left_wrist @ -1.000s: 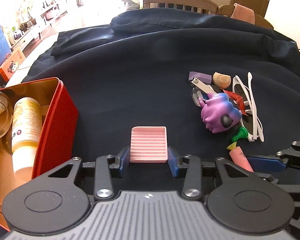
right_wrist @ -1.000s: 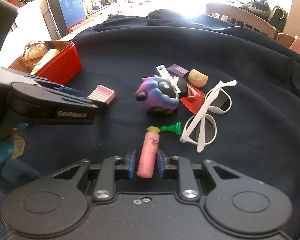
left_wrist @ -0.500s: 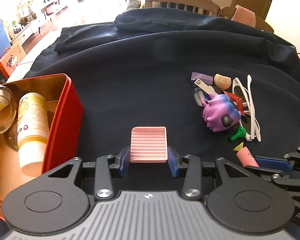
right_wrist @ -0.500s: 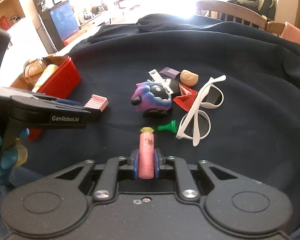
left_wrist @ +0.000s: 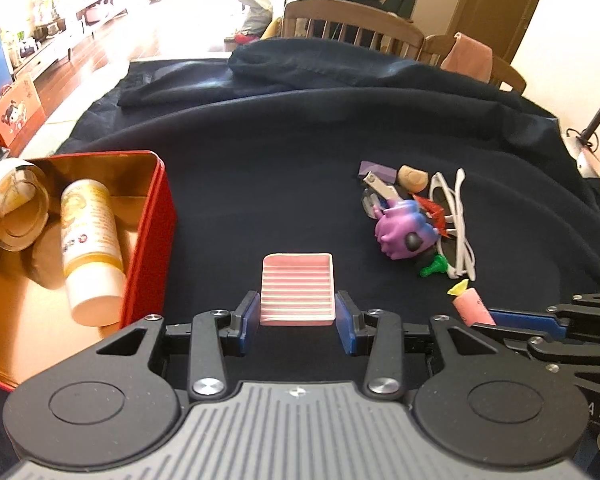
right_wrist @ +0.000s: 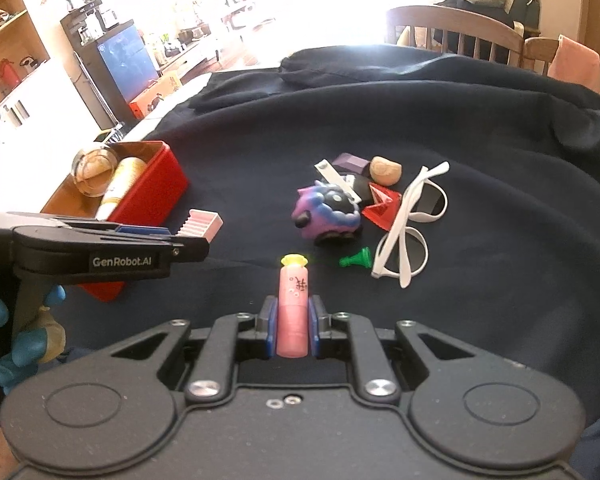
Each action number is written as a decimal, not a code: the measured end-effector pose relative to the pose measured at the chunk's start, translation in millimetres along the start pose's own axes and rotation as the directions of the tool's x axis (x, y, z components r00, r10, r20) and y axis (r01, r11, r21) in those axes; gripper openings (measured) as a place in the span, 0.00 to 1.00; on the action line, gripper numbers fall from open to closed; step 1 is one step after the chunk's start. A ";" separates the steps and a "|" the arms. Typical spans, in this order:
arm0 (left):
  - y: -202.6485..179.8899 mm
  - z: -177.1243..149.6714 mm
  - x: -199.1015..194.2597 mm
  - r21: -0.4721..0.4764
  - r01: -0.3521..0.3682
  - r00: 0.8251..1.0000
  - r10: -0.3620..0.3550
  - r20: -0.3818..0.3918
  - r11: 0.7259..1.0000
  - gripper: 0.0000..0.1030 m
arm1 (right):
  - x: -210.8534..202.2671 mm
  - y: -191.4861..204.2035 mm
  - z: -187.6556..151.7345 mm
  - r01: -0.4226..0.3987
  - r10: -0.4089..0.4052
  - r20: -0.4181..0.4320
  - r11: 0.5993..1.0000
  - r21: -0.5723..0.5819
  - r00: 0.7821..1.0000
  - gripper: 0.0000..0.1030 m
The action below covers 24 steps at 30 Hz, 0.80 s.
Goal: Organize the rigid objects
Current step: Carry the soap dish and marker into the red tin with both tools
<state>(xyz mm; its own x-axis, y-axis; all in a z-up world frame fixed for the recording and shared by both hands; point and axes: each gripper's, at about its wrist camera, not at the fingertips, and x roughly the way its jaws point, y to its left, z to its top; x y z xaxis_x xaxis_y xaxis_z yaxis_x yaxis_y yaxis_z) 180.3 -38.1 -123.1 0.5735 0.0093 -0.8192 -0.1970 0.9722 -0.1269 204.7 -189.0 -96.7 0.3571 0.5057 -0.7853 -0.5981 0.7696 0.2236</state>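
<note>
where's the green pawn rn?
On the dark cloth, right of centre in the right wrist view: the green pawn lies between the purple toy and the white glasses.

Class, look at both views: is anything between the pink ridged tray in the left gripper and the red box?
Nothing visible. The pink ridged tray sits in the left gripper, and only bare dark cloth lies between it and the red box.

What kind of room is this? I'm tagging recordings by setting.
Most likely a home living and dining area. A table under a dark cloth has wooden dining chairs behind it, and wall shelves and a low cabinet stand along a sunlit wooden floor.
</note>
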 end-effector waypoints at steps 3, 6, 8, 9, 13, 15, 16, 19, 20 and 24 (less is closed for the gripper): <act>0.1 -0.7 -14.1 0.031 -0.004 1.000 0.004 0.022 1.000 0.38 | -7.0 8.5 2.7 -0.007 0.007 0.006 1.000 -0.005 1.000 0.14; 4.1 -0.8 -27.3 0.046 0.006 0.999 -0.008 0.039 0.999 0.38 | -14.1 16.7 6.1 -0.014 0.014 0.013 1.000 0.003 1.000 0.14; 8.5 -0.9 -34.5 0.045 0.024 0.999 -0.026 0.043 0.999 0.38 | -18.6 23.4 7.9 -0.025 0.025 0.020 1.000 0.010 0.999 0.14; 11.2 -1.0 -37.8 0.044 0.030 0.999 -0.032 0.043 0.999 0.38 | -19.9 26.5 8.8 -0.029 0.029 0.023 0.999 0.014 0.999 0.14; 24.2 -0.3 -50.6 0.039 0.046 0.998 -0.048 0.050 0.998 0.38 | -21.8 41.5 11.7 -0.035 0.034 0.035 0.999 0.021 0.999 0.14; 32.5 0.6 -57.0 0.039 0.049 0.997 -0.052 0.054 0.998 0.38 | -21.6 51.1 13.1 -0.037 0.036 0.041 0.999 0.022 0.998 0.14; 37.2 1.1 -60.0 0.037 0.050 0.997 -0.051 0.055 0.998 0.38 | -21.3 54.9 13.9 -0.037 0.036 0.044 0.999 0.024 0.998 0.14; 50.3 2.5 -67.6 0.031 0.047 0.997 -0.049 0.060 0.998 0.38 | -20.2 68.0 16.8 -0.041 0.039 0.054 0.999 0.026 0.998 0.14; 54.7 3.0 -69.4 0.030 0.046 0.997 -0.048 0.062 0.998 0.38 | -19.3 73.1 18.1 -0.041 0.039 0.057 0.999 0.027 0.998 0.14; 76.2 4.8 -76.8 0.028 0.037 0.997 -0.039 0.069 0.999 0.38 | -12.7 92.3 23.5 -0.047 0.045 0.064 0.998 0.031 0.997 0.14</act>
<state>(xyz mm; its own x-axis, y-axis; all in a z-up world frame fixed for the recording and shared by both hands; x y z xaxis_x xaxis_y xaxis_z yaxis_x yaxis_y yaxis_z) 125.1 36.5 -67.1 0.6339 -0.0123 -0.7733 -0.1533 0.9780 -0.1413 161.8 -115.2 -52.5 0.3748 0.5634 -0.7362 -0.5918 0.7567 0.2778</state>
